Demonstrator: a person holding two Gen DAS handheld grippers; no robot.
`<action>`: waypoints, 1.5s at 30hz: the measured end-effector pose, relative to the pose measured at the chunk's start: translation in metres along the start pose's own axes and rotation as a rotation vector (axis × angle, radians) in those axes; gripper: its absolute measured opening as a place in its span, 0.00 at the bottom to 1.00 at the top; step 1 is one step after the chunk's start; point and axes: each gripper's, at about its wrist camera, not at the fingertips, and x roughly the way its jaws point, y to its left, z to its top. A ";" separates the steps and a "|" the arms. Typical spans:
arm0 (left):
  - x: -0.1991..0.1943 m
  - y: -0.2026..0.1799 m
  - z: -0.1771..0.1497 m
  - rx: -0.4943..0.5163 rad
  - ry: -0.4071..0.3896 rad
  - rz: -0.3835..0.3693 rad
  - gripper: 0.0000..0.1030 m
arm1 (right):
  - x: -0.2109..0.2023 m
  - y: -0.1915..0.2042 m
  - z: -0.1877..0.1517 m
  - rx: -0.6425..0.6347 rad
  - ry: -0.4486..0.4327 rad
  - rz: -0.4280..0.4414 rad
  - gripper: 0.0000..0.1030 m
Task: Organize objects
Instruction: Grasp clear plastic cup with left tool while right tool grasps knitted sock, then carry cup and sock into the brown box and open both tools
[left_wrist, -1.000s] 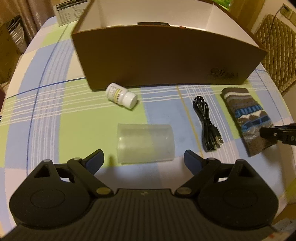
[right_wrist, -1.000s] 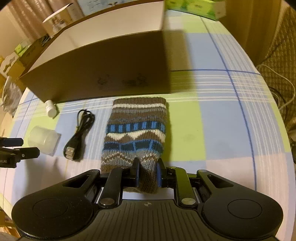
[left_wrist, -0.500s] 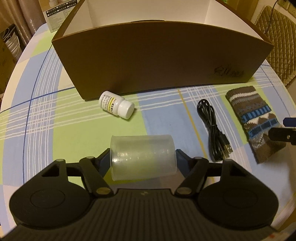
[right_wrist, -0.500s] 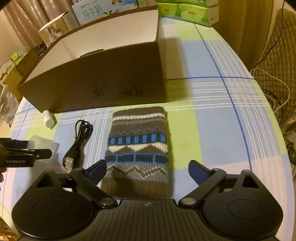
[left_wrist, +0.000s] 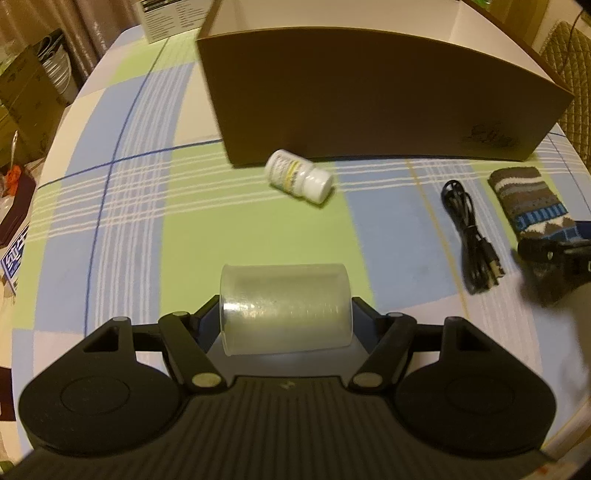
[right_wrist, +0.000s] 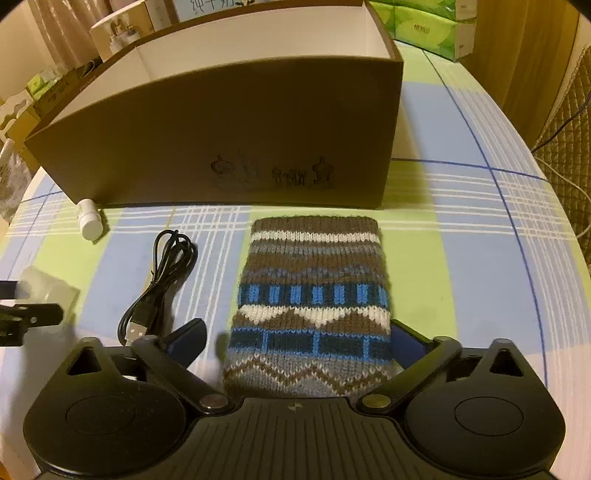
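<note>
A clear plastic cup (left_wrist: 284, 308) lies on its side, and my left gripper (left_wrist: 284, 317) is shut on it, one finger at each end. In the right wrist view the cup (right_wrist: 48, 291) shows at the far left. A knitted brown and blue pouch (right_wrist: 314, 288) lies flat on the checked tablecloth. My right gripper (right_wrist: 295, 341) straddles its near end, open, with the left finger clear of the wool. A white pill bottle (left_wrist: 301, 181) and a coiled black USB cable (left_wrist: 471, 229) lie before the open brown cardboard box (left_wrist: 369, 99).
The box's tall front wall (right_wrist: 221, 129) stands just beyond the objects. Green tissue packs (right_wrist: 428, 27) sit at the back right. A white carton (left_wrist: 170, 18) is behind the box at left. A quilted chair (left_wrist: 569, 74) is past the table's right edge.
My left gripper closed onto the cup, then shifted left with it. My right gripper let go of the pouch's tip, opened wide and moved forward over the pouch's near end.
</note>
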 end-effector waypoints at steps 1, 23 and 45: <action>-0.002 0.002 -0.001 -0.006 0.001 0.003 0.67 | 0.000 0.002 -0.001 -0.011 -0.009 -0.017 0.86; -0.012 -0.006 -0.015 0.027 0.005 -0.003 0.67 | -0.017 0.004 -0.010 -0.064 -0.025 -0.016 0.29; -0.035 -0.008 -0.009 0.021 -0.040 -0.013 0.67 | -0.049 0.004 -0.011 -0.059 -0.051 0.010 0.28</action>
